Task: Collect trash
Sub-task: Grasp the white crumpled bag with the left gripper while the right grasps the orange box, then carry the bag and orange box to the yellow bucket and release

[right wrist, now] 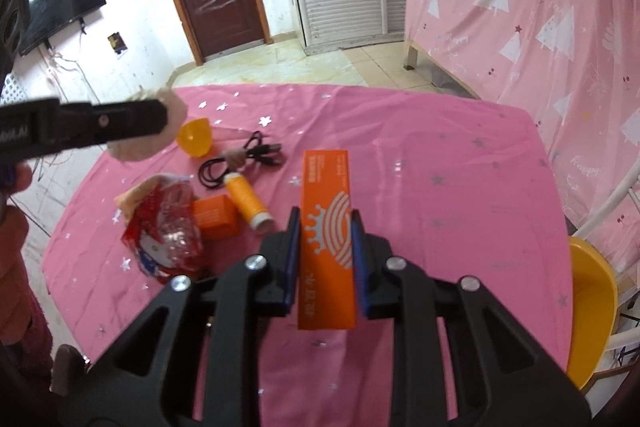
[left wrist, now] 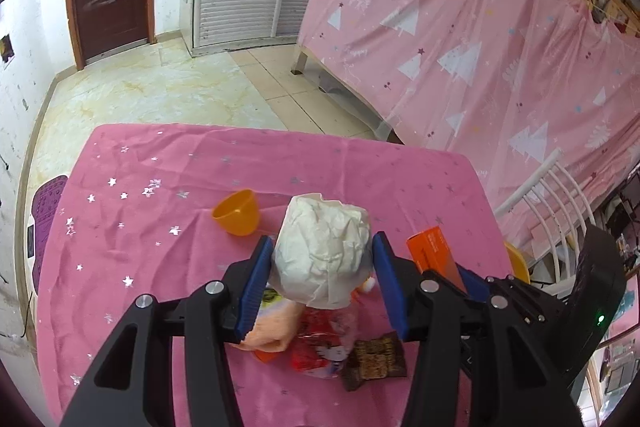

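Trash is in both my grippers now. My left gripper (left wrist: 322, 259) is about half open around a paper ball (left wrist: 324, 251), white, crinkly and soft, pinched between my blue ridged fingers (left wrist: 256, 287). My right gripper (right wrist: 325, 259) is nearly shut on an orange box (right wrist: 327, 247), long, flat and smooth, that pokes out past my fingertips.

More is left on the pink cloth (right wrist: 440, 195) beyond my right fingers and to their left: a shiny red wrapper (right wrist: 166, 235), a small orange box (right wrist: 212, 219), a round bottle (right wrist: 246, 203), a black cable (right wrist: 240, 161) and a yellow cup (right wrist: 196, 139). I think I have just started.
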A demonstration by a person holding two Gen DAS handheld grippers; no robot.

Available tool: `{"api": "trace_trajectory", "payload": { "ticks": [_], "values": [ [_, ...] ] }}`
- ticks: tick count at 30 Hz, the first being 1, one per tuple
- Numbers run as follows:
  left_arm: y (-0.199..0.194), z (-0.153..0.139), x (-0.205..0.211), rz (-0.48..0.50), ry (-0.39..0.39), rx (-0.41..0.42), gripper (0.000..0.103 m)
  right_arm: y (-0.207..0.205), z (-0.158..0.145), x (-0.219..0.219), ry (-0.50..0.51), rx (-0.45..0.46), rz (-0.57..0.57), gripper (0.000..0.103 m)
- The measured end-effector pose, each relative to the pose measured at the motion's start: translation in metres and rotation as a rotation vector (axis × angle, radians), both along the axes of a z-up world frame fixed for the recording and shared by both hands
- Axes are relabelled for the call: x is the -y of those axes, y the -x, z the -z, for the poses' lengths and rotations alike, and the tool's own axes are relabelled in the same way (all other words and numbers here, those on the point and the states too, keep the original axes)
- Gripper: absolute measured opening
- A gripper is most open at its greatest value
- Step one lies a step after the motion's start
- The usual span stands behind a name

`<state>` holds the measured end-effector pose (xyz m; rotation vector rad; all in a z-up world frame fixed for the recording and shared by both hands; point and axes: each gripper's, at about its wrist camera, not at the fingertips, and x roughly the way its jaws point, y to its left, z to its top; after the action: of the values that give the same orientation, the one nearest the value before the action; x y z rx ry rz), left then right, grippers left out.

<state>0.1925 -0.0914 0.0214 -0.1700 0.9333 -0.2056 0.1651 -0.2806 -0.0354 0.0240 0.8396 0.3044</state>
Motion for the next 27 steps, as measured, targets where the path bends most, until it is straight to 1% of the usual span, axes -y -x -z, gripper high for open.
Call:
{"api": "trace_trajectory", "payload": {
  "ticks": [5, 11, 18, 24, 27],
  "values": [
    [0.001, -0.001, 0.024, 0.038, -0.009, 0.001, 0.045, 0.002, -0.001, 0.023, -0.015, 0.015, 0.038, 0.022],
    [0.003, -0.007, 0.063, 0.093, -0.019, 0.002, 0.045, 0.010, -0.005, 0.066, -0.053, 0.042, 0.118, 0.022],
    [0.002, -0.009, 0.126, 0.175, -0.051, 0.003, 0.045, 0.026, -0.008, 0.135, -0.098, 0.076, 0.250, 0.022],
    [0.003, 0.003, 0.186, 0.251, -0.066, -0.034, 0.045, 0.040, 0.005, 0.193, -0.103, 0.078, 0.377, 0.022],
    [0.003, 0.008, 0.216, 0.295, -0.060, -0.042, 0.045, 0.044, 0.014, 0.222, -0.130, 0.067, 0.429, 0.022]
  ]
}}
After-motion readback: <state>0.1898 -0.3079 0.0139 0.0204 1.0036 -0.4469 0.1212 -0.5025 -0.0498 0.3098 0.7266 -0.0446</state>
